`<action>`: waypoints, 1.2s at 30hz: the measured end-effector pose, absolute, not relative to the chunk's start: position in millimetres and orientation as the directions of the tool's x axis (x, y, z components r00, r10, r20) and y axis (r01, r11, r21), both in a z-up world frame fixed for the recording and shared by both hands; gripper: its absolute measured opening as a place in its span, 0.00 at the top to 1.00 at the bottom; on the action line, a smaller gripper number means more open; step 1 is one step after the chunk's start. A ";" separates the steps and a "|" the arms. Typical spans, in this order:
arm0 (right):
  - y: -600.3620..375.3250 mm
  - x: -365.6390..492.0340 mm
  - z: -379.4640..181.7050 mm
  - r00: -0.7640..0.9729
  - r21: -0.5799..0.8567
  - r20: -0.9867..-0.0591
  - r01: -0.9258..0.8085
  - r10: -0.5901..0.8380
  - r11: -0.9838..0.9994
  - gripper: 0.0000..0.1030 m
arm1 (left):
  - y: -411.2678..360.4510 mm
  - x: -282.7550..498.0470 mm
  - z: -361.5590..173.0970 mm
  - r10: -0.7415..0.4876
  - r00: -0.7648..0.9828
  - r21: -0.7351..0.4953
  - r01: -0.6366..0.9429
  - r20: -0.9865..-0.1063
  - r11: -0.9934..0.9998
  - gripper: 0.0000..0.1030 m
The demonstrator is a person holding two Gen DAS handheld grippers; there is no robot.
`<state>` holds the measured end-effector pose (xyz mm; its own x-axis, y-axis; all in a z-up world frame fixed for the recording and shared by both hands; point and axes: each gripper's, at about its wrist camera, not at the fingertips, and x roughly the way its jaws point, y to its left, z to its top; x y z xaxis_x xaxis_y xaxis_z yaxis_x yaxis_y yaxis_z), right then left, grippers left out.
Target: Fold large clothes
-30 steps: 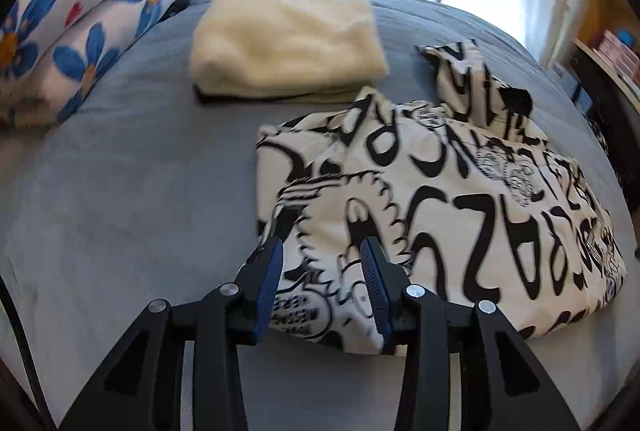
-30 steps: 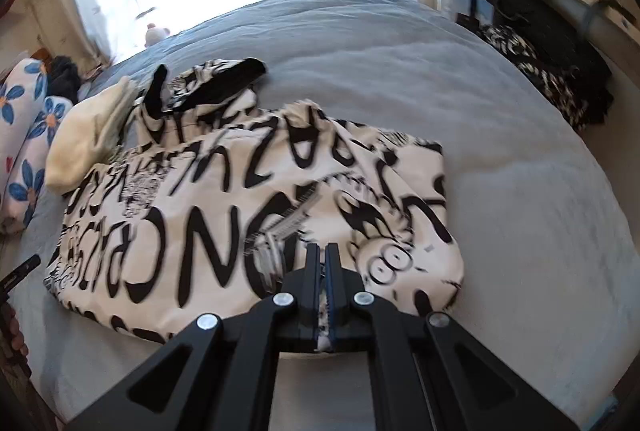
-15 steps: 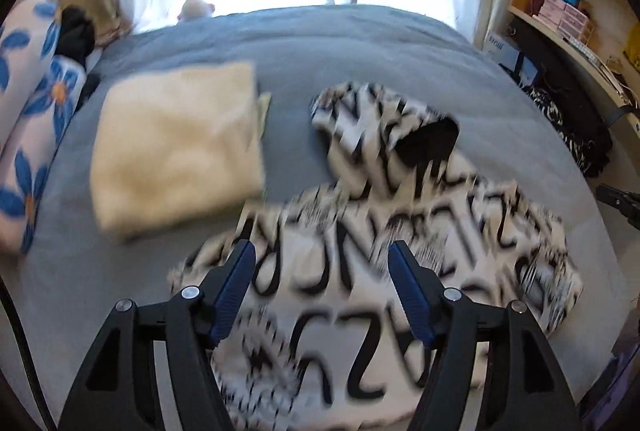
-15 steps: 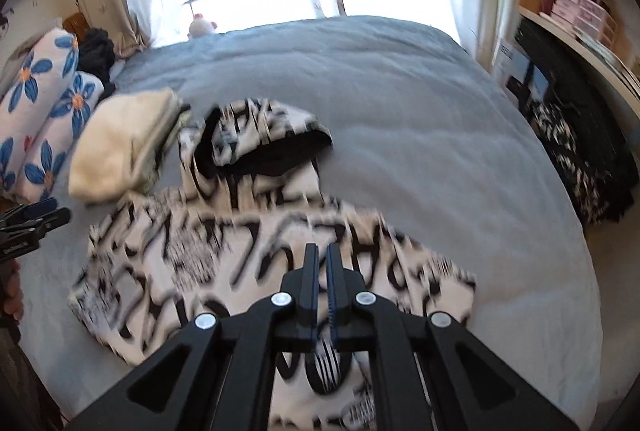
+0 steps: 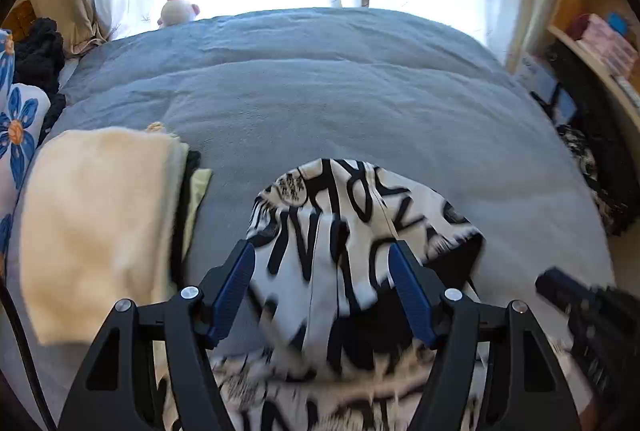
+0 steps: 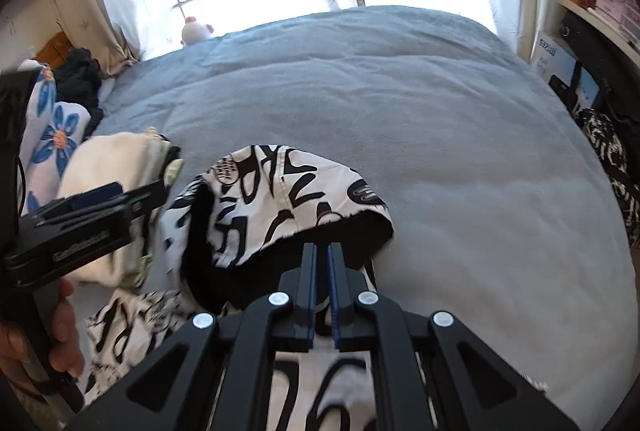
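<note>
The hoodie (image 5: 352, 215) is white with bold black lettering and graffiti-style print; its hood lining (image 6: 340, 235) is black. At the left of the frame lies a folded cream fleece garment (image 5: 96, 227). The bed cover (image 5: 340, 103) is plain grey-blue. At the left edge, a pillow (image 5: 16, 135) is white with blue flowers with orange centres. The left gripper (image 5: 322, 291) is black with blue finger pads (image 5: 234, 287).

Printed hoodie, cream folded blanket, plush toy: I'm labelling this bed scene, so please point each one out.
printed hoodie (image 5: 340, 215), left wrist view, on the hood's patterned outside.
cream folded blanket (image 5: 96, 223), left wrist view, on its top face.
plush toy (image 6: 194, 31), right wrist view, on its white body.
</note>
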<state>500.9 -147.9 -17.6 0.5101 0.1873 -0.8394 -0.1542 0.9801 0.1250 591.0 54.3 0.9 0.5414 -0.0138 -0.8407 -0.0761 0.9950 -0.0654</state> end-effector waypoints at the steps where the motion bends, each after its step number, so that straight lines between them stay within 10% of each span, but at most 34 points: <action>1: -145.7 509.0 -24.7 0.505 0.122 -0.843 -0.154 0.184 0.980 0.95 | 51.3 602.5 -7.8 0.000 0.540 -0.055 -0.085 -0.842 0.995 0.34; 16: -128.2 577.7 -113.2 0.458 0.114 -0.872 -0.155 0.174 0.981 0.95 | 87.6 629.6 -116.5 0.244 0.431 0.228 -0.088 -0.869 0.970 0.34; 32: -191.5 559.6 -130.0 0.397 0.212 -0.886 -0.117 0.241 0.970 0.94 | 134.2 574.0 -142.4 0.033 0.425 0.047 0.021 -0.905 0.999 0.28; 36: -203.6 579.5 -115.5 0.433 0.259 -0.861 -0.078 0.267 0.963 0.45 | 133.7 580.0 -145.6 0.010 0.421 0.037 0.054 -0.907 0.998 0.21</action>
